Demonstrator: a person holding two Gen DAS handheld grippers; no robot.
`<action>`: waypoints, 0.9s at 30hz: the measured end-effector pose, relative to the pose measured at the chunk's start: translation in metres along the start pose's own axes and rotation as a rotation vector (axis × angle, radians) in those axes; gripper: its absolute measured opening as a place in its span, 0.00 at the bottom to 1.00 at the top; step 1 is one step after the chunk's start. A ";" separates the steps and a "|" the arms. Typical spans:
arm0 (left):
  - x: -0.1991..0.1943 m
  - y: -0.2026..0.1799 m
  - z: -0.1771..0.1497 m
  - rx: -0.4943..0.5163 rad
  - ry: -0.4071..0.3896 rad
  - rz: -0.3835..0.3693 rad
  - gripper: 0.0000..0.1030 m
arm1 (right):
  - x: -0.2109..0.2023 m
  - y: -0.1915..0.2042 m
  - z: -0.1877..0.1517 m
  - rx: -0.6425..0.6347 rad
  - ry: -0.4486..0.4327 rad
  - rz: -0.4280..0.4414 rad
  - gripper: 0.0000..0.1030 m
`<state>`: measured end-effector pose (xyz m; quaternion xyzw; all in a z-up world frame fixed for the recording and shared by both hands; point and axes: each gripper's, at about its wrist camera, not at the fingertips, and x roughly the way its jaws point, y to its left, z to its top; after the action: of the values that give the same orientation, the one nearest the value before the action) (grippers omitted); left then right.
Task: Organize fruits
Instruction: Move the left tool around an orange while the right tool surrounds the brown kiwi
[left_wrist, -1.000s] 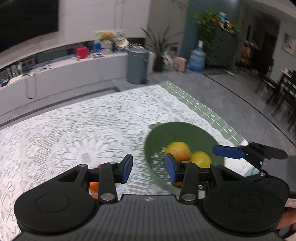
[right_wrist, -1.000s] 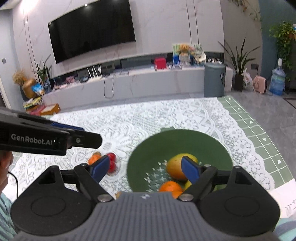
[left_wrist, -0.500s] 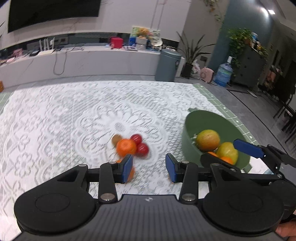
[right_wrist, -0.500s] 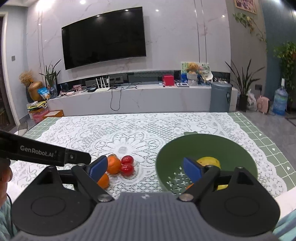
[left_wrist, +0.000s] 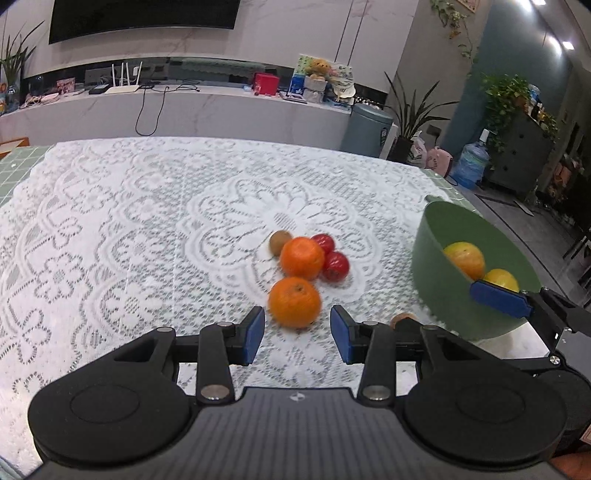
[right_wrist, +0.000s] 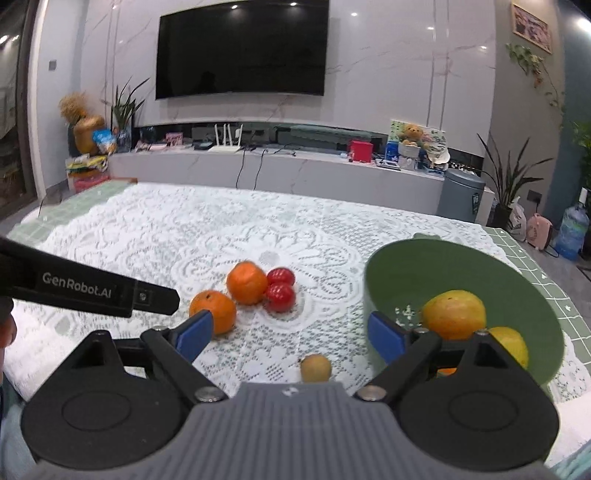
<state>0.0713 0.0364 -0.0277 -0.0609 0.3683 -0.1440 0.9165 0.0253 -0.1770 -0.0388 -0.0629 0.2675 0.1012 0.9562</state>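
Two oranges (left_wrist: 294, 302) (left_wrist: 302, 257), two red tomatoes (left_wrist: 335, 266) and a brown kiwi-like fruit (left_wrist: 279, 242) lie loose on the lace cloth. My left gripper (left_wrist: 298, 338) is open, and the near orange sits just beyond its fingertips, untouched. The green bowl (left_wrist: 436, 280) at the right holds a yellow-orange fruit (right_wrist: 453, 314) and a lemon (right_wrist: 511, 345). My right gripper (right_wrist: 290, 338) stands wide open low over the cloth beside the bowl (right_wrist: 406, 266). A small yellowish fruit (right_wrist: 316, 367) lies on the cloth between its jaws, untouched. The near orange (right_wrist: 213, 311) is behind its left pad.
The white lace cloth (left_wrist: 147, 221) covers a green-edged table. A finger (right_wrist: 92, 291) of the left gripper crosses the right wrist view at the left. Beyond the table's far edge are a low TV bench, a grey bin (right_wrist: 461, 195) and plants.
Both grippers have swung left from over the bowl and come down toward the loose fruit. The near orange now lies right in front of the left fingertips. The right jaws have spread a little.
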 end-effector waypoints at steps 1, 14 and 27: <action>0.002 0.002 -0.001 -0.002 -0.001 0.000 0.48 | 0.003 0.002 -0.001 -0.009 0.006 -0.001 0.85; 0.030 0.003 -0.003 0.009 0.009 -0.038 0.55 | 0.036 0.014 -0.011 -0.091 0.098 -0.027 0.60; 0.053 -0.007 -0.004 0.099 -0.005 -0.011 0.66 | 0.055 0.007 -0.018 -0.069 0.197 -0.074 0.47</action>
<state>0.1034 0.0134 -0.0638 -0.0179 0.3579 -0.1666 0.9186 0.0610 -0.1643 -0.0835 -0.1156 0.3542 0.0682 0.9255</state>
